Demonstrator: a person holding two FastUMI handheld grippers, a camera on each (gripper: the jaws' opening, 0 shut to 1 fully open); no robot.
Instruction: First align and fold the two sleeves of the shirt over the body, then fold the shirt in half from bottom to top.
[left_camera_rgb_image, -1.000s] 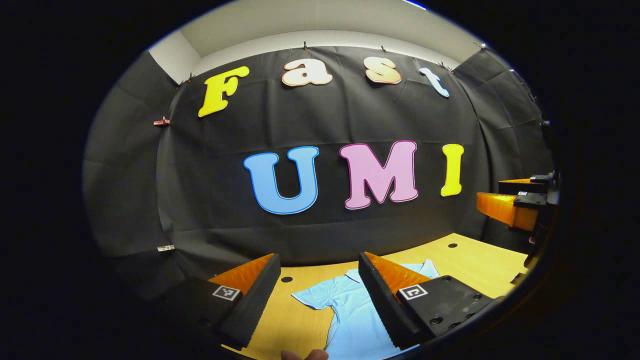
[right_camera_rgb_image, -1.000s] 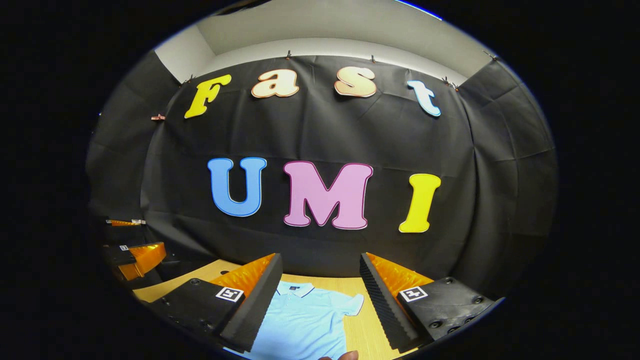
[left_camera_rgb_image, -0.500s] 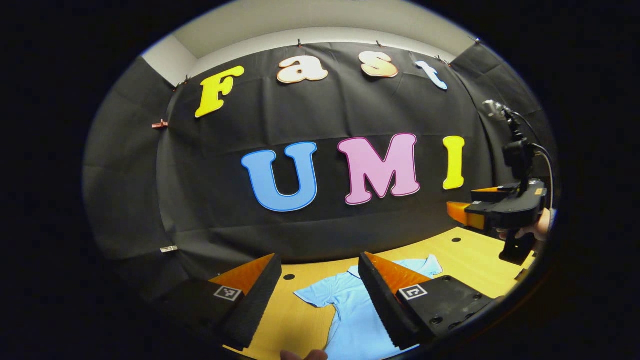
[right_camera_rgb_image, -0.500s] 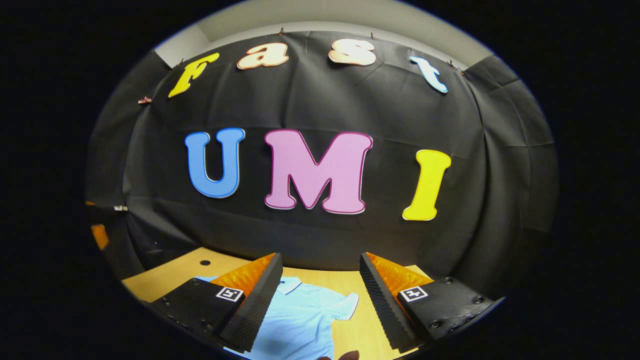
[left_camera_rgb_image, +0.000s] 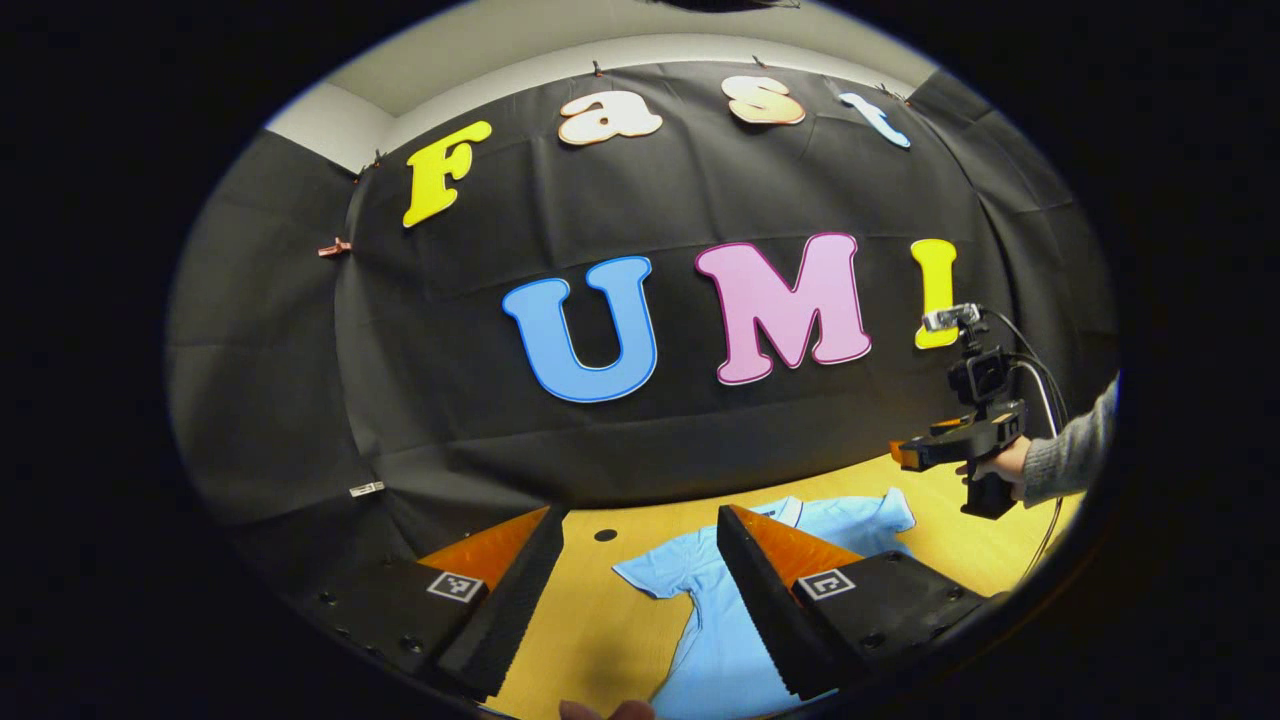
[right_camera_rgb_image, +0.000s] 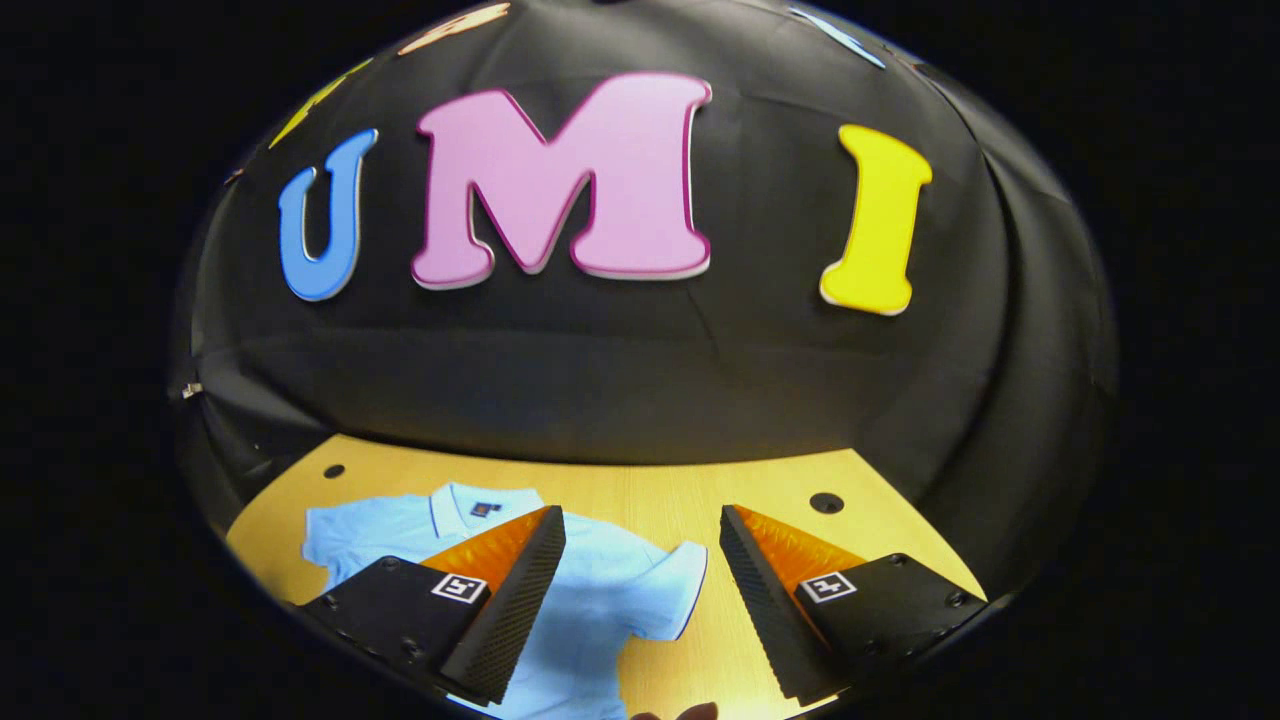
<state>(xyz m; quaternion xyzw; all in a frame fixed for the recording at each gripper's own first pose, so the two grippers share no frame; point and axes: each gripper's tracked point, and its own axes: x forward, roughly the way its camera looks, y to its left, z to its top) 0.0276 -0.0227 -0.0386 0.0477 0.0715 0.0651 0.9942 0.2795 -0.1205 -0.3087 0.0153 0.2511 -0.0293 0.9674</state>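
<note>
Left tongs (left_camera_rgb_image: 640, 590) gape above the shirt (left_camera_rgb_image: 720, 610), seemingly flat on the table (left_camera_rgb_image: 600, 625).

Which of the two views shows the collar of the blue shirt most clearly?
The right gripper view: the collar faces the camera there, and the shirt lies flat on the table with both sleeves spread. In the left gripper view the left gripper's finger hides much of the shirt, and the collar shows as a thin edge.

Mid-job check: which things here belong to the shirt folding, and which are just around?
Job:
- light blue shirt, flat, sleeves spread
- left claw, open
- right claw, open

Just around:
- wooden table
- table holes
</note>
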